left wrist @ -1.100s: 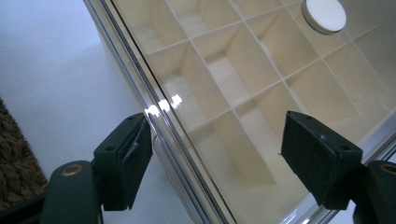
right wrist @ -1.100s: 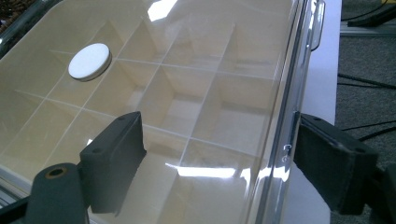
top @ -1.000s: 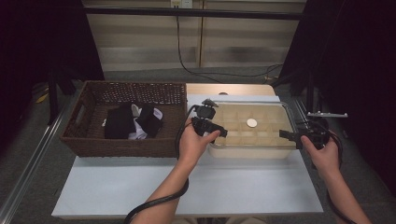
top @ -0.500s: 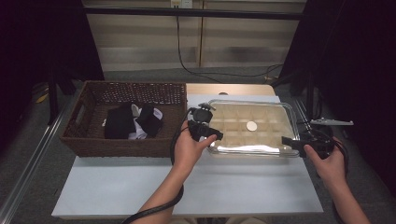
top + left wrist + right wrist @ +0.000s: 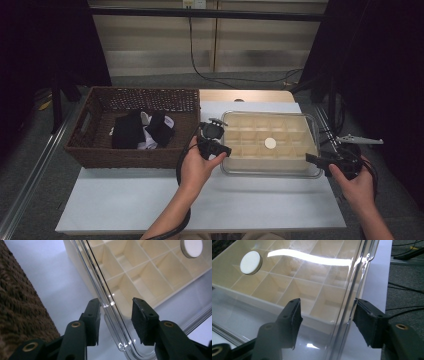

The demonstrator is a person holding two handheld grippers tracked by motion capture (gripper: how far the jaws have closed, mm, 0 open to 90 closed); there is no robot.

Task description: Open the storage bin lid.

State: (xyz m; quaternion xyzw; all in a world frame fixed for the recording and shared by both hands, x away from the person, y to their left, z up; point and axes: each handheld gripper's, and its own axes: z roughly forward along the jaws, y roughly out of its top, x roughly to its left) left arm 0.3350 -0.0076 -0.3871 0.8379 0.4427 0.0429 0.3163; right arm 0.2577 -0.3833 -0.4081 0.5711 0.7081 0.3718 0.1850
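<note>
A cream box (image 5: 250, 135) split into many small compartments sits on the white table (image 5: 200, 205) under a clear plastic lid (image 5: 272, 172). A white round disc (image 5: 270, 143) (image 5: 192, 246) (image 5: 250, 262) shows near the middle; I cannot tell whether it is on the lid or in the box. My left gripper (image 5: 225, 149) (image 5: 116, 315) is open, its jaws either side of the lid's left rim (image 5: 110, 312). At the near right corner my right gripper (image 5: 310, 158) (image 5: 327, 315) is open too, astride the lid's rim (image 5: 347, 312).
A dark wicker basket (image 5: 130, 155) stands just left of the box and holds black and white cloth (image 5: 142, 130). Its wall (image 5: 22, 315) is close beside the left gripper. Cables (image 5: 225, 75) lie on the floor beyond the table's far edge.
My right gripper has drawn back toward the near right corner of the box. The clear lid now reaches farther toward the near side. My left gripper has hardly moved.
</note>
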